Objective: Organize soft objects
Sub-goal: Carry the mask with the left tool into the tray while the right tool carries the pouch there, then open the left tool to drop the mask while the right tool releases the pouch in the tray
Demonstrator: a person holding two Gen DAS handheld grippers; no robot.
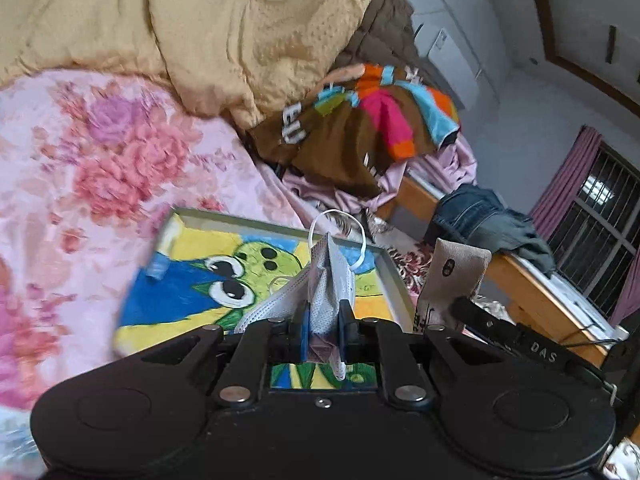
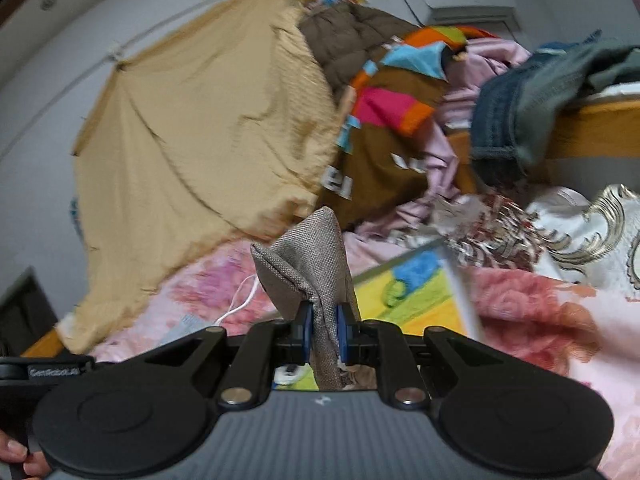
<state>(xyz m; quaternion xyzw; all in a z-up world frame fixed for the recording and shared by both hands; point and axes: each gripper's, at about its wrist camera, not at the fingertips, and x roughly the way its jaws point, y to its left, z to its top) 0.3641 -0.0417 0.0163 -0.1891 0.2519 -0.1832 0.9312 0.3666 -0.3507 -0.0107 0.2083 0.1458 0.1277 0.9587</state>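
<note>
Blue pads (image 1: 305, 334) on the left gripper (image 1: 323, 334) are pinched tight on a white face mask (image 1: 326, 280), which sticks up between them with its ear loop (image 1: 340, 228) curling on top. Just below the mask lies a tray (image 1: 390, 276) with a bright frog picture in yellow, blue and green. To the right, the other tool holds a grey cloth pouch (image 1: 456, 276) up in the air. The tray sits on a pink flowery blanket (image 1: 100, 160). Farther back are a big tan quilt (image 1: 240, 32) and a brown towel with bright stripes (image 1: 360, 128). Blue jeans (image 1: 484, 220) hang over the wooden bed rail (image 1: 520, 284). In the right wrist view, the right gripper (image 2: 325, 330) is squeezed shut on the grey cloth pouch (image 2: 308, 264), which stands up between its blue pads (image 2: 306, 326). The frog tray (image 2: 458, 284) lies just behind it on the pink blanket (image 2: 560, 332), and the tan quilt (image 2: 200, 120) fills the left side.
</note>
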